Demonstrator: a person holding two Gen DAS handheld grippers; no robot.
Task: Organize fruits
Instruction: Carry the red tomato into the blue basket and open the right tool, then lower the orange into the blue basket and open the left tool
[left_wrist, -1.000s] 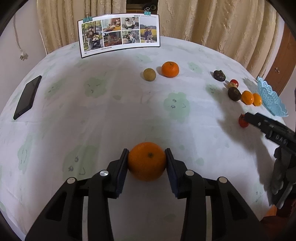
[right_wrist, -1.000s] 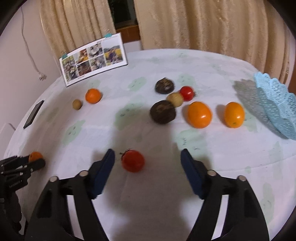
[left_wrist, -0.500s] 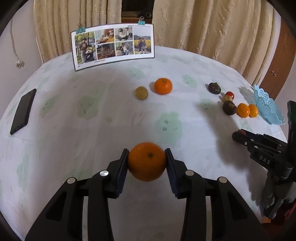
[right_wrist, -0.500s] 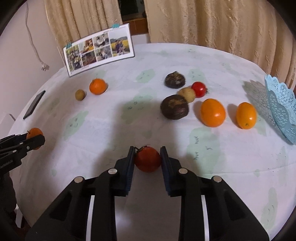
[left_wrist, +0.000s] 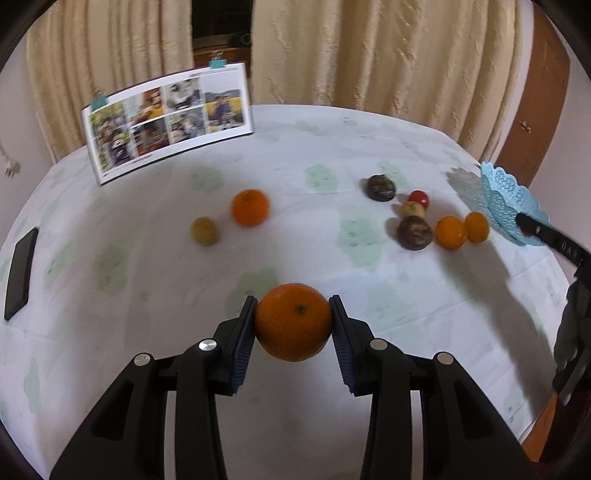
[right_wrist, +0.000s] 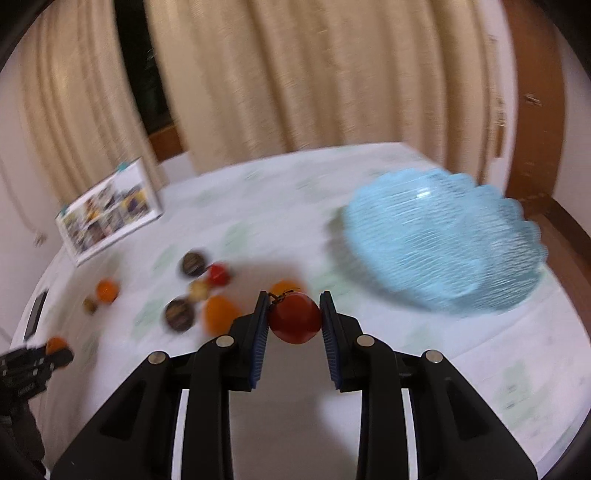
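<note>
My left gripper (left_wrist: 293, 325) is shut on a large orange (left_wrist: 293, 321) and holds it above the table. My right gripper (right_wrist: 294, 319) is shut on a red tomato (right_wrist: 294, 322), lifted above the table, left of the light blue lattice basket (right_wrist: 443, 240). In the left wrist view the basket (left_wrist: 506, 201) is at the far right, with the right gripper (left_wrist: 528, 229) at its rim. Several fruits lie on the table: an orange (left_wrist: 250, 206), a small brown fruit (left_wrist: 204, 230), two dark round fruits (left_wrist: 414, 232), a small tomato (left_wrist: 419, 198) and two orange fruits (left_wrist: 450, 232).
A photo card (left_wrist: 168, 118) stands at the back of the round table (left_wrist: 147, 295). A black phone (left_wrist: 20, 273) lies near the left edge. Curtains hang behind the table, and a wooden door is at the right.
The right gripper closed on the tomato, lifted it and swung right toward the blue basket. The left gripper kept hold of the orange and moved toward the fruits.
</note>
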